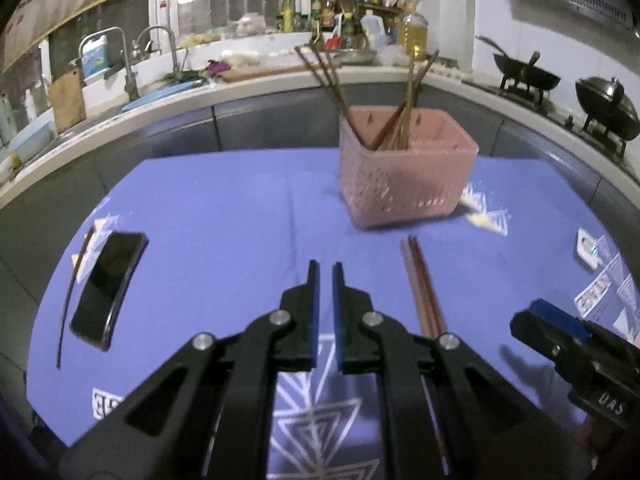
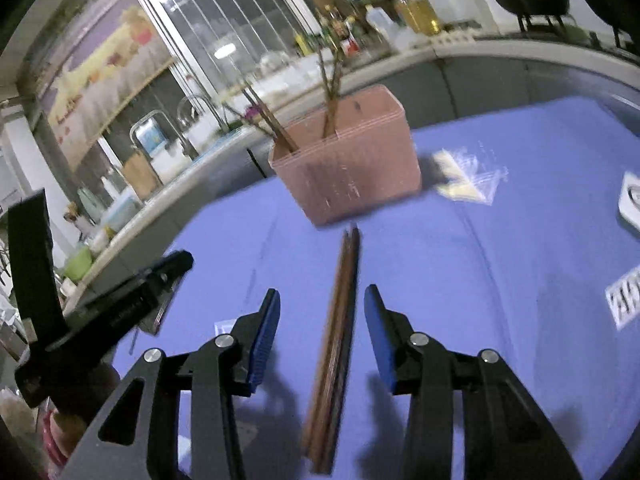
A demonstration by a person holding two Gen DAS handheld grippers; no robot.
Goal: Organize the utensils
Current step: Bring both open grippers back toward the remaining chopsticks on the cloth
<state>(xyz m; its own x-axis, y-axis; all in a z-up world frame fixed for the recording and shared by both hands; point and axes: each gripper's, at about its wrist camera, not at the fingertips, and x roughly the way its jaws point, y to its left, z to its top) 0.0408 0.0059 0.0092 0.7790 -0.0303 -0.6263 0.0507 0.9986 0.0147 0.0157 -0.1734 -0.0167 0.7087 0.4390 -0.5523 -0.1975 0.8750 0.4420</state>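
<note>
On the blue-clothed bench [image 1: 224, 208], the left wrist view shows the left gripper [image 1: 326, 276] with its jaws almost together and nothing between them, hovering over bare cloth. A pair of chopsticks [image 1: 422, 284] lies flat at its 2 o'clock, running toward the pink basket [image 1: 404, 184] at 12 o'clock, which already holds several sticks leaning against its walls. A phone [image 1: 108, 284] lies at 9 o'clock, and the right gripper [image 1: 548, 320] enters at 3 o'clock.

From the right wrist view, the right gripper [image 2: 320, 304] stands about half open, straddling the chopsticks [image 2: 340, 320] without touching them; they point to 12 o'clock at the basket [image 2: 352, 160], their far tips just short of its base. The left gripper [image 2: 176, 264] shows at 9 o'clock.

These sticks look light, stiff, thin and smooth, so they may roll or splay apart. Pinching both together near the middle should keep them balanced and parallel.
</note>
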